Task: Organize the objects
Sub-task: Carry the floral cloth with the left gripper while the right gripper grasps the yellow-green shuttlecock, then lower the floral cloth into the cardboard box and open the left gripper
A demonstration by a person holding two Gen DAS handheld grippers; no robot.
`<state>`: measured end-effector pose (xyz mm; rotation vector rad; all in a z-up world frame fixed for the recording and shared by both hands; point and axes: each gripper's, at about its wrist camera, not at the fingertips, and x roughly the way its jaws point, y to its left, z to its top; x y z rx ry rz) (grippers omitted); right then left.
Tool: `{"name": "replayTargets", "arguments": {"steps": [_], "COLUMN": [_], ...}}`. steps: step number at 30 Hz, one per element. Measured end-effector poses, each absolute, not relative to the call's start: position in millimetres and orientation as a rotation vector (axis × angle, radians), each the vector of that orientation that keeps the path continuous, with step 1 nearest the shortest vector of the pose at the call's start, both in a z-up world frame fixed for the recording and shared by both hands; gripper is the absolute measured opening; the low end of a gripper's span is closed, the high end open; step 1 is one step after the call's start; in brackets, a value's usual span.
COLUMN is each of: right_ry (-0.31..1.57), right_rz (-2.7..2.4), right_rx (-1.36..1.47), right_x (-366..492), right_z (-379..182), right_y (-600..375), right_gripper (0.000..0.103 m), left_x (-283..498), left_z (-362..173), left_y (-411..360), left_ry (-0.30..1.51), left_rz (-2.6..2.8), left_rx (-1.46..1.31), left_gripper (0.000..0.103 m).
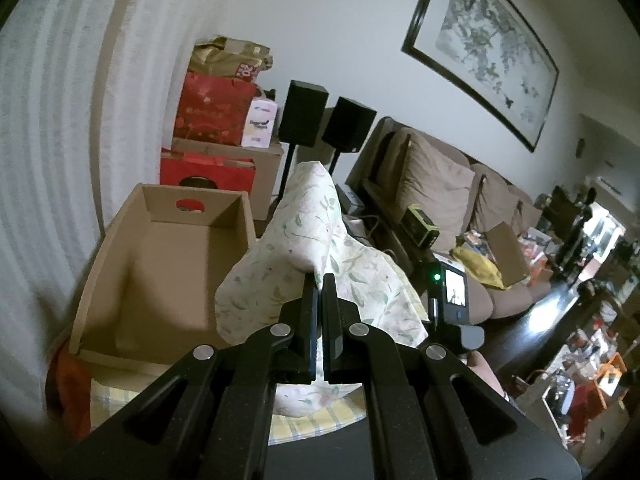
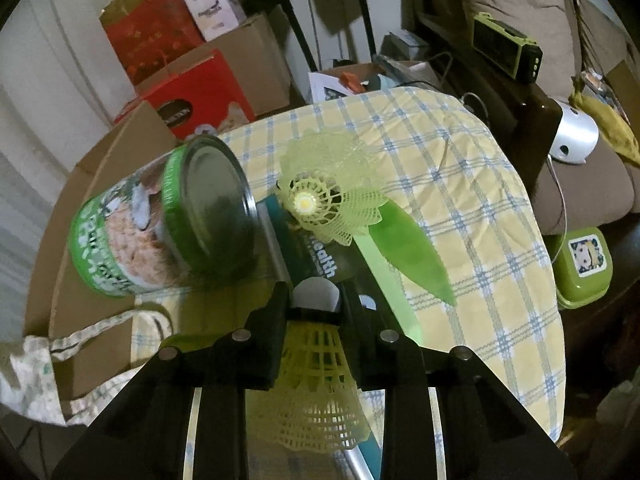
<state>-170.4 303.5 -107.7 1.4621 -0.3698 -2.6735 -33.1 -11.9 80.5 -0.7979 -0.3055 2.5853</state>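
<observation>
My left gripper (image 1: 319, 280) is shut on a fold of a floral cloth bag (image 1: 304, 232), which hangs lifted beside an open cardboard box (image 1: 160, 264). In the right wrist view, my right gripper (image 2: 316, 300) is shut on a yellow-green shuttlecock (image 2: 316, 376), its pale cork pinched between the fingers and its skirt pointing back at the camera. Ahead of it a second shuttlecock (image 2: 320, 204) lies on a dark book (image 2: 324, 268). A green-labelled can (image 2: 160, 224) lies on its side to the left. A green leaf-shaped plastic piece (image 2: 416, 256) rests to the right.
All of it sits on a yellow checked cloth (image 2: 472, 184). Part of the floral bag (image 2: 28, 376) shows at the lower left. A green lunch box (image 2: 584, 268) stands off the right edge. Red gift boxes (image 1: 212, 116), black speakers (image 1: 304, 112) and a sofa (image 1: 440, 200) stand behind.
</observation>
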Motion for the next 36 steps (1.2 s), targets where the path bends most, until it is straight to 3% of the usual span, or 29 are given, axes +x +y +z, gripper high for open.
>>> {"name": "replayTargets", "arguments": {"steps": [7,25,36], "right_ry": [-0.381,-0.202,-0.122], "right_rz": [-2.69,-2.632,-2.556], "right_rx": [1.352,1.019,0.935], "right_x": [-149,-118,-127], "right_z": [-78,48,80], "right_y": [305,232,169], "right_gripper": [0.025,0.026,0.026], "left_x": [-33,-48,-72], "left_z": [108,193,181], "left_y": [-12,-54,-73], "left_ry": [-0.288,-0.286,-0.208], "left_rz": [2.58,2.71,2.828], "left_rx": [-0.732,-0.572,-0.668], "left_gripper": [0.001,0.001,0.001]}}
